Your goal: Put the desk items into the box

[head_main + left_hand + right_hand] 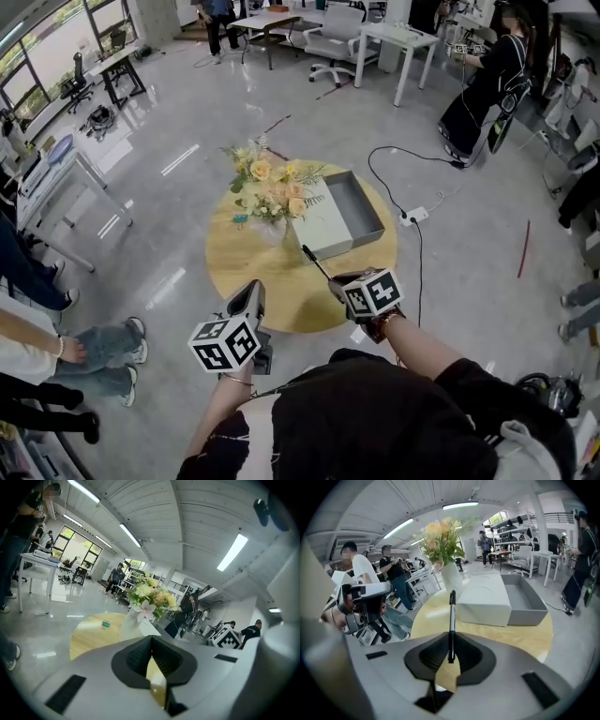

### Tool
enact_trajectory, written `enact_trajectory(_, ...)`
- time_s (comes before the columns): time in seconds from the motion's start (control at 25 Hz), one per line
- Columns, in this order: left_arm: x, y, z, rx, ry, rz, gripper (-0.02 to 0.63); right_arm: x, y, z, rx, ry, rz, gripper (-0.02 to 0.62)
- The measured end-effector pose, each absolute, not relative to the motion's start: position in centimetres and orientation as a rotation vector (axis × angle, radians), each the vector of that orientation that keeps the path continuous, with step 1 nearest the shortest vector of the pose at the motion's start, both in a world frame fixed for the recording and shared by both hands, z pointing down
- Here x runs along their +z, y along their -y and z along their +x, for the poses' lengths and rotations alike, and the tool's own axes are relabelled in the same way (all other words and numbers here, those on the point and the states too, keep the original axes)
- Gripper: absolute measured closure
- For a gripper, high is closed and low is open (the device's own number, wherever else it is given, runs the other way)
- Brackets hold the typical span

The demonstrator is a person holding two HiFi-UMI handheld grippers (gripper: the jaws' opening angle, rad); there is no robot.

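The round wooden tabletop (281,295) carries the open grey box (367,214), which sits at its far right part and has nothing visible in it. The white lid (321,225) lies flat against the left wall of the box, touching it. The vase of flowers (272,187) stands left of the box, just beyond the lid. The right hand-held gripper (336,281) hangs on the near side of the box, above the tabletop, its jaws clamped on a black pen (316,262). The left hand-held gripper (251,292) is also on the near side of the box but farther left and farther from it; its jaws are together with nothing between them, as the left gripper view shows. In the right gripper view the pen (452,616) runs straight out along the line of the jaws, with its free end over the near left corner of the lid (485,599). The box (525,597) opens to the right of that line, past the lid. The judged next move is therefore a carry forward and to the right across the lid, then release over the box. A small teal item (241,218) lies left of the box, beyond the flowers, and is not yet packed.
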State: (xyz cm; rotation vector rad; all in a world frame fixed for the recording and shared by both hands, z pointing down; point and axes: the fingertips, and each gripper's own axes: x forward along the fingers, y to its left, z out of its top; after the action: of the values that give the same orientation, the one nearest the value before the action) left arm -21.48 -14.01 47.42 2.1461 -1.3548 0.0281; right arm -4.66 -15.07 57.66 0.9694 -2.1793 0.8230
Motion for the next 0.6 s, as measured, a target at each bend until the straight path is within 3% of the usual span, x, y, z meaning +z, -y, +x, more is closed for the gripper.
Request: enact_trajectory(0.6,47.2,14.5,-17.3,0.034,1.251,2.217,0.595,51.2,16.1,-1.3,0.869,2.309,1.201,0.546)
